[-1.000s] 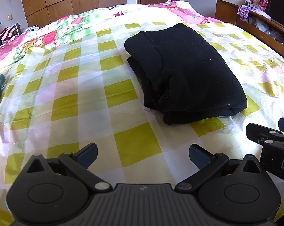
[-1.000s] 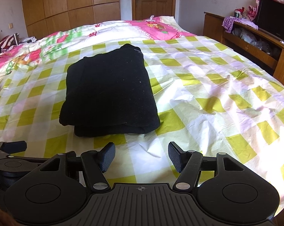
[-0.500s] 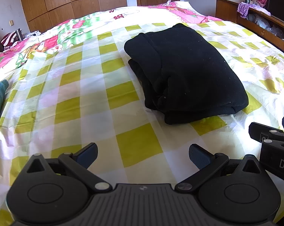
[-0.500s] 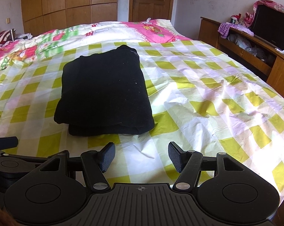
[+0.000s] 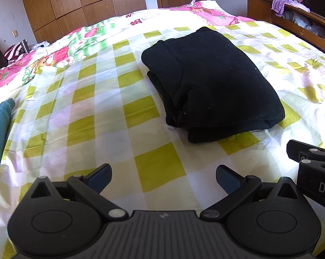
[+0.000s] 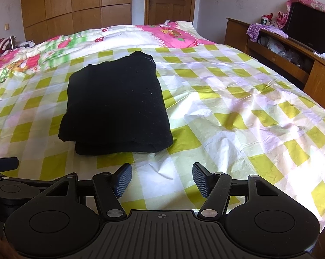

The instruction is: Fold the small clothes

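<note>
My left tongs [image 5: 163, 178] stand wide apart and my right tongs [image 6: 160, 180] about half spread, both with nothing in them, above the bed [image 6: 238, 116]. Over the last second almost nothing has shifted; the black garment [image 6: 117, 105] lies as it did, folded into a neat block, so I judge this fold finished. It sits ahead of both tongs, clear of them.
</note>
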A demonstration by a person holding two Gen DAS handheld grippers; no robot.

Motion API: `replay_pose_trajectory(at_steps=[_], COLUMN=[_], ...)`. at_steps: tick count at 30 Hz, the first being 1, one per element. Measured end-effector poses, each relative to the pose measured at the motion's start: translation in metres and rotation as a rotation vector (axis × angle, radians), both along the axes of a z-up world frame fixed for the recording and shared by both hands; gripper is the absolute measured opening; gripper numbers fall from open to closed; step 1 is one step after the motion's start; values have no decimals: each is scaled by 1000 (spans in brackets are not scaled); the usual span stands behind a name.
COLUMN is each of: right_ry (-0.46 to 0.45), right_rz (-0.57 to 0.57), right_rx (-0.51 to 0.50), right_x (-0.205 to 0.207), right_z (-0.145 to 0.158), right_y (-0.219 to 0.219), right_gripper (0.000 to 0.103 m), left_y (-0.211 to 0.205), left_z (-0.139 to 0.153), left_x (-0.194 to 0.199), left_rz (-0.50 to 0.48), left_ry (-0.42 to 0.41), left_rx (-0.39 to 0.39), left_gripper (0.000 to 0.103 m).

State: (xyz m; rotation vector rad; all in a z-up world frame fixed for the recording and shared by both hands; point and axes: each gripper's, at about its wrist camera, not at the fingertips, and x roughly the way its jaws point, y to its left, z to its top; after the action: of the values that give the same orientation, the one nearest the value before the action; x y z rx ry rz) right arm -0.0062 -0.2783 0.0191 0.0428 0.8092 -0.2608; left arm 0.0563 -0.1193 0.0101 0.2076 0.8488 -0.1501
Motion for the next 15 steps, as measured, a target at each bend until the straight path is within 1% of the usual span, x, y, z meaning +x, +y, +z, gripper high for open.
replay_pose_trajectory(at_steps=[15], right_ry=[-2], right_rz=[-7], right_rx=[-2], right_x=[-2], right_z=[1], right_y=[-1], right_gripper=[63], left_y=[-2], left_z=[1], left_x=[-2], left_rz=[4], left_ry=[-4], left_rx=[2], left_gripper=[103])
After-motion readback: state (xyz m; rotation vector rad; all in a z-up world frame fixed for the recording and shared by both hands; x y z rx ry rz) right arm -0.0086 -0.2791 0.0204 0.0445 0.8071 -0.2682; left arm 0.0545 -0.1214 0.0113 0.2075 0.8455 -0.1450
